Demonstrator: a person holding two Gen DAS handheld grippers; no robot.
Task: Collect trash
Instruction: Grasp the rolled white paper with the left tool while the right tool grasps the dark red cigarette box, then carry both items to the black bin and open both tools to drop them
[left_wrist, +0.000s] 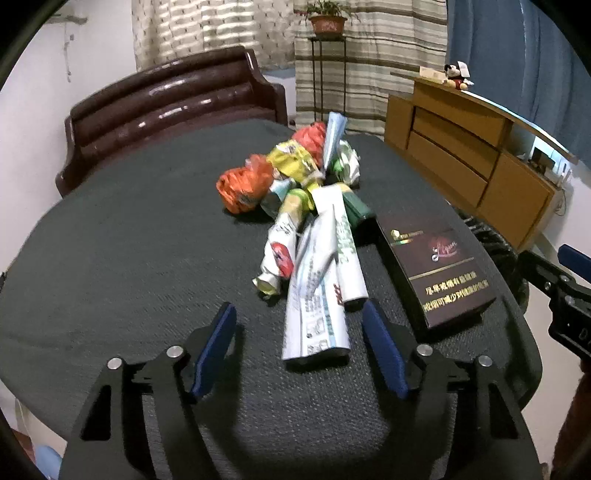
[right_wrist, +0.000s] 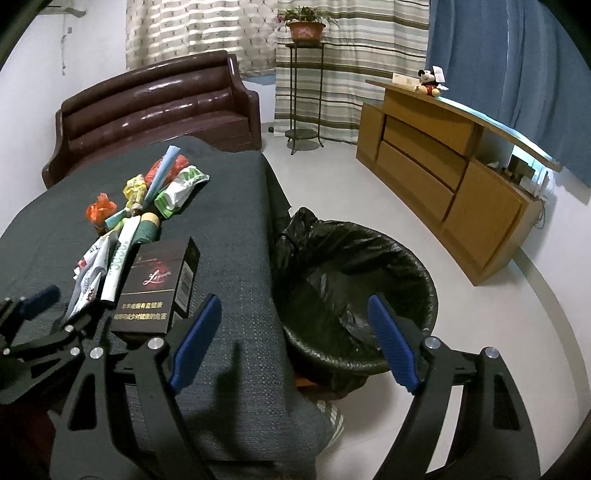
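A pile of trash lies on the dark cloth-covered table (left_wrist: 110, 258): crumpled orange bags (left_wrist: 243, 188), a yellow wrapper (left_wrist: 291, 160), flattened white cartons (left_wrist: 321, 288) and a dark cigarette box (left_wrist: 436, 269). My left gripper (left_wrist: 300, 345) is open, its fingers either side of the near end of a white carton. My right gripper (right_wrist: 295, 339) is open and empty over the table's right edge, beside a bin lined with a black bag (right_wrist: 354, 288). The pile (right_wrist: 144, 206) and box (right_wrist: 155, 284) show left in the right wrist view.
A brown leather sofa (left_wrist: 166, 107) stands behind the table. A wooden sideboard (right_wrist: 443, 184) with a plush toy (right_wrist: 428, 83) runs along the right wall. A plant stand (right_wrist: 304, 92) is at the curtains. The right gripper shows at the left view's right edge (left_wrist: 565, 291).
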